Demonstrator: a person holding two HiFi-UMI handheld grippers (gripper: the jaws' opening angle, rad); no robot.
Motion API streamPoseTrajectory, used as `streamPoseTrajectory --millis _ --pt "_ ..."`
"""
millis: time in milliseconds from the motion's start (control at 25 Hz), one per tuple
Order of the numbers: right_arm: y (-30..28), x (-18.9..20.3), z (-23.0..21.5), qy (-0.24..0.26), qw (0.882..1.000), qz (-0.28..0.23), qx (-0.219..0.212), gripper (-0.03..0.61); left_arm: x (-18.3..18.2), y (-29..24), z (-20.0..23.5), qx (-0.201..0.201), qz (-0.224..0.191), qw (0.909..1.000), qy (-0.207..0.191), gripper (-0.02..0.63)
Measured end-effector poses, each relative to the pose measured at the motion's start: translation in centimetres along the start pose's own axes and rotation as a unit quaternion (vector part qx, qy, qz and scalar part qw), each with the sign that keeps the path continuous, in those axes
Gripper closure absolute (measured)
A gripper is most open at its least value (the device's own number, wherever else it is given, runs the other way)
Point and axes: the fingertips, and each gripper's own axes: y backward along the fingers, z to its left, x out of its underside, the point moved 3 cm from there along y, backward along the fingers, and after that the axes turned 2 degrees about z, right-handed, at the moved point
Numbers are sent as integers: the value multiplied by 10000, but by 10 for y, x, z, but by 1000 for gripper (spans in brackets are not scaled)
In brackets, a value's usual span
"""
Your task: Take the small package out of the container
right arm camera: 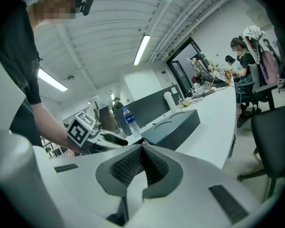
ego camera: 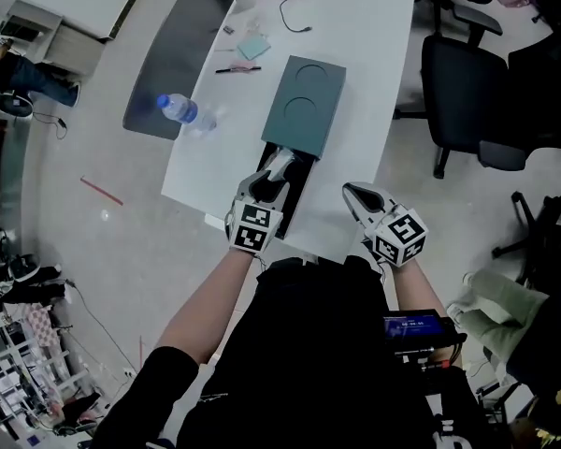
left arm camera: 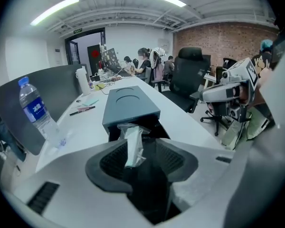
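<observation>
A teal box-shaped container [ego camera: 304, 106] lies on the white table [ego camera: 355, 45] with its black drawer [ego camera: 297, 183] pulled out toward me. A small package [left arm camera: 133, 144] in clear wrap stands upright at the drawer's mouth. It sits between the jaws of my left gripper [left arm camera: 145, 150], which stand apart on either side without pressing it. In the head view the left gripper [ego camera: 273, 171] is over the drawer. My right gripper [right arm camera: 141, 151] is shut with nothing in it. It hovers off the table's near edge, to the right of the container [right arm camera: 173, 127], and shows in the head view [ego camera: 352, 192].
A water bottle [ego camera: 182, 110] stands left of the container. A pen [ego camera: 236, 68] and sticky notes [ego camera: 253, 47] lie behind it, with cables and clutter at the far end. Black office chairs [ego camera: 467, 92] stand to the right. People sit at the table's far end [left arm camera: 147, 61].
</observation>
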Motion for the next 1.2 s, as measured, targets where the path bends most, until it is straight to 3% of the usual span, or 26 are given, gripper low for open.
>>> streamPoseTrajectory --millis 160,480,800,1200 --pt "-1 0 -3 -62 10000 -27 39 552 -2 -9 6 -208 156 9993 -265 362" --pt "-1 2 -7 -196 9997 -70 98 552 -3 -32 8 -244 659 9943 -807 360" --pt "6 3 -15 -287 9994 -81 182 552 0 -48 11 -441 1126 9879 -975 442" --pt "11 5 -22 -319 9993 -77 175 552 10 -53 15 -440 1239 9890 -672 537"
